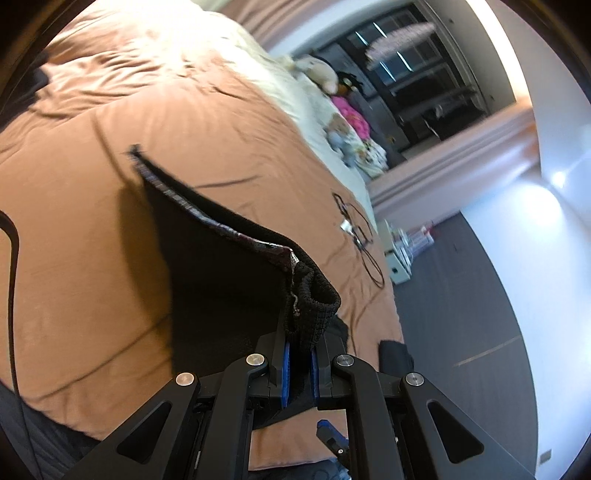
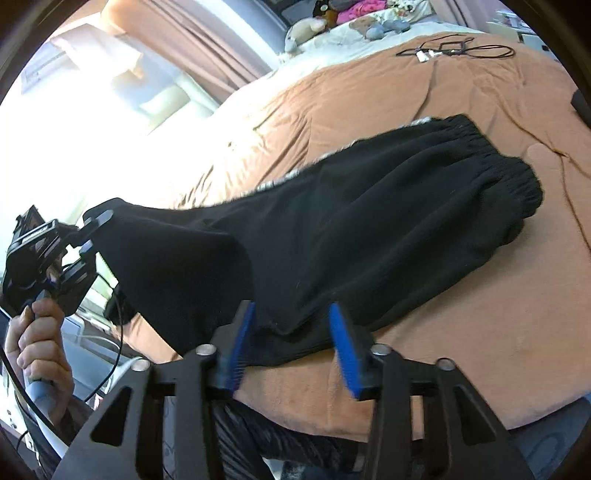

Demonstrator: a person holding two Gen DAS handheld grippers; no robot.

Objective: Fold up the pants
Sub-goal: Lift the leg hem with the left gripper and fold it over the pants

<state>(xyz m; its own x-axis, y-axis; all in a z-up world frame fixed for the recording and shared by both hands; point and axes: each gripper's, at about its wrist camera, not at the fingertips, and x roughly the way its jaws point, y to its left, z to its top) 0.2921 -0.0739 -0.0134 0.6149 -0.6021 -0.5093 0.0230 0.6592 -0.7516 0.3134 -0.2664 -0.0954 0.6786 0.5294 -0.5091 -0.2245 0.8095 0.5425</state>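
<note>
Bedroom scene, with a bed (image 2: 461, 332) under a tan-brown duvet carrying the work. Black pants (image 2: 369, 229) lie lengthwise across the duvet, elastic cuffs (image 2: 517, 192) resting flat at the far end near the cable tangle (image 2: 454, 50), while the near end is lifted clear of the bed.

Left gripper (image 1: 301, 365) is clenched on a bunched knit band of the pants, fabric pinched between its blue pads; in the right wrist view it sits left of the pants, held up in the person's left hand (image 2: 37, 350), with cloth hanging from it in a taut slope.

Right gripper (image 2: 291, 347) is released, jaws spread wide, blue pads straddling the near edge of the pants just above the duvet; nothing pinched yet.

Step in hand looks like securing the second corner of the waist end before a lengthwise fold. Next move probably calls for the right gripper to close on that near edge, then both to carry the lifted end over toward the cuffs, keeping it level so layers stack.

Stuffed toys (image 2: 306, 26) and pillows sit beyond the cable tangle, well apart from the pants.
</note>
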